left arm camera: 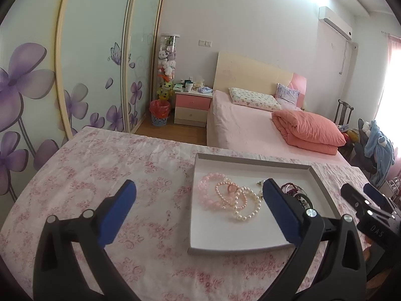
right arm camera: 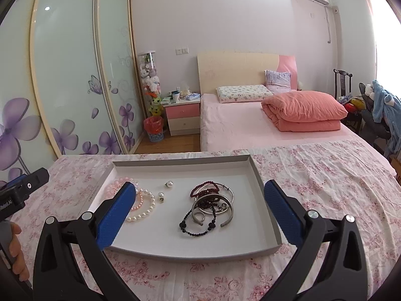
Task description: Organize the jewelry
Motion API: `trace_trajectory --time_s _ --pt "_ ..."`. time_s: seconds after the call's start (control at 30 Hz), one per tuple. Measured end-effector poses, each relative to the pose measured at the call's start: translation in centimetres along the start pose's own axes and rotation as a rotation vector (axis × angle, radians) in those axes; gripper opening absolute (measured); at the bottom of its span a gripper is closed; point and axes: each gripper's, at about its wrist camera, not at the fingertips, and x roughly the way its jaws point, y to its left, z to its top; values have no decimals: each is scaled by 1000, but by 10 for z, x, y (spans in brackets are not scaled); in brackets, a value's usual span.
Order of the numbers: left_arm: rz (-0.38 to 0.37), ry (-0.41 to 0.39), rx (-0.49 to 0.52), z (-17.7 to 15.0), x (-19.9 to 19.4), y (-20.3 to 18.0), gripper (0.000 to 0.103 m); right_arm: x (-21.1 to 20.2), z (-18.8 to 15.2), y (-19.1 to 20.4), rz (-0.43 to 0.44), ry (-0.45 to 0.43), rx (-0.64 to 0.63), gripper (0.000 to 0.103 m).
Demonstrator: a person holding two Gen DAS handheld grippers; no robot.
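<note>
**Jewelry gathered in a white tray, both tongs held open**

Nearest to the camera, the black arms and blue pads of the right tongs (right arm camera: 200, 204) are seen, spread wide, and nothing is gripped between them. The left tongs (left arm camera: 200, 198) are spread equally wide and are also empty; in the left wrist view only the flowered cloth and part of the tray are framed between the pads.

A shallow white tray (right arm camera: 260, 175) is placed on the desk (right arm camera: 325, 175), which is covered by a cloth with pink flowers. All the jewelry is kept inside this tray. On the left side, a pink bead bracelet (left arm camera: 209, 188) is laid, and just beside it a smaller pink pearl bracelet (left arm camera: 223, 193) and a white pearl bracelet (left arm camera: 246, 205) are found, overlapping each other. Near the middle, two small pearl earrings (right arm camera: 170, 184) are set a little apart from each other. On the right side, a pile is formed by a dark red bead bracelet (right arm camera: 204, 188), silver bangles (right arm camera: 226, 193), a black bead string (right arm camera: 200, 225) and a silver ring (right arm camera: 199, 217); these pieces are touching and partly crossed.

Part of a hand (right arm camera: 17, 248) is visible at the left edge of the right wrist view, where the left tongs are held.

Far behind the desk, a bed (right arm camera: 238, 125) with a folded pink quilt (right arm camera: 303, 111) is seen, and a wardrobe (right arm camera: 65, 75) with purple flowers is standing at the left.
</note>
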Motion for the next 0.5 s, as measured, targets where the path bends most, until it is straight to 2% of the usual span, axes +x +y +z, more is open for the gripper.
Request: trace_trajectory --time_s 0.3,0.5 --pt "-17 -50 49 -39 -49 8 99 -51 -24 -3 -8 -33 -71 101" --pt "-21 -141 136 -66 -84 -6 99 -79 -43 -2 12 -39 -101 101"
